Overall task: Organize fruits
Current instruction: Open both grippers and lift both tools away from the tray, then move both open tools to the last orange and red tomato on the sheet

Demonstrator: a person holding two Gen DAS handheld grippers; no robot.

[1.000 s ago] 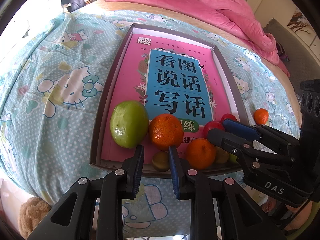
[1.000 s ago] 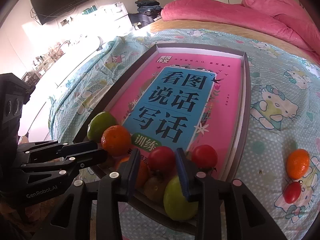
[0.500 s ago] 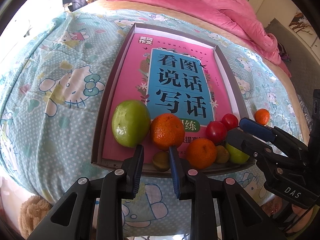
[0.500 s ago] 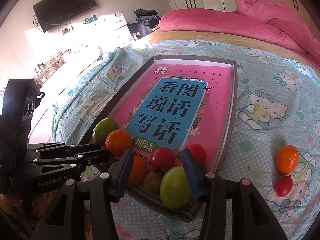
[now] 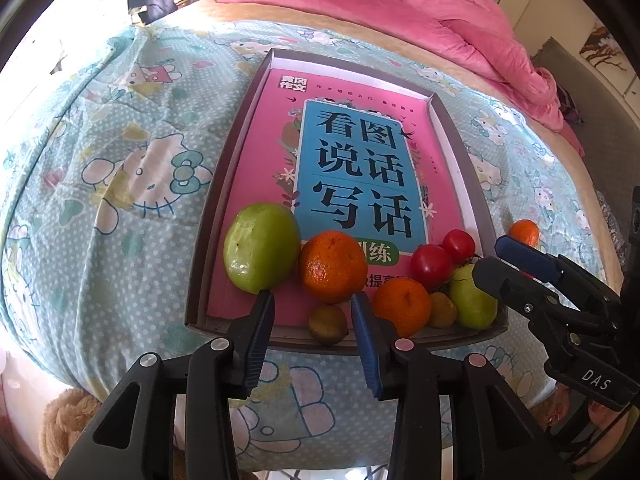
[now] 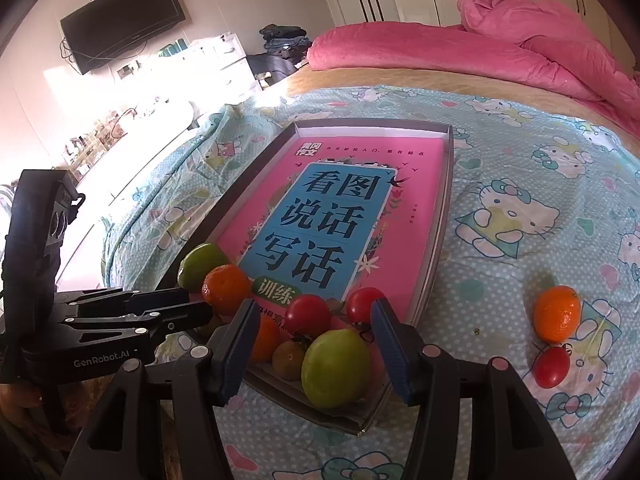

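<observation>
Right gripper [image 6: 312,332], jaws opening and clear of the fruit, hangs over the tray [image 6: 444,216] corner. Remaining work: a dimpled round orange [image 6: 557,313] and smooth oval tomato [image 6: 552,366] lie on the quilt [image 6: 520,160] to its right, nearer this hand, tomato's long axis roughly upright in view. Left gripper [image 5: 312,312], jaws also opening and holding nothing, stands near the tray's glossy green fruit [image 5: 260,252].

The book [image 5: 360,184] has a glossy paper cover, lying in a matt grey cardboard tray [image 5: 224,216]. The apple [image 5: 260,252] and tomato [image 6: 307,314] skins shine smooth; the orange [image 5: 332,266] is pitted. The quilt [image 5: 120,168] is printed cotton, the blanket [image 6: 440,56] plush fleece.
</observation>
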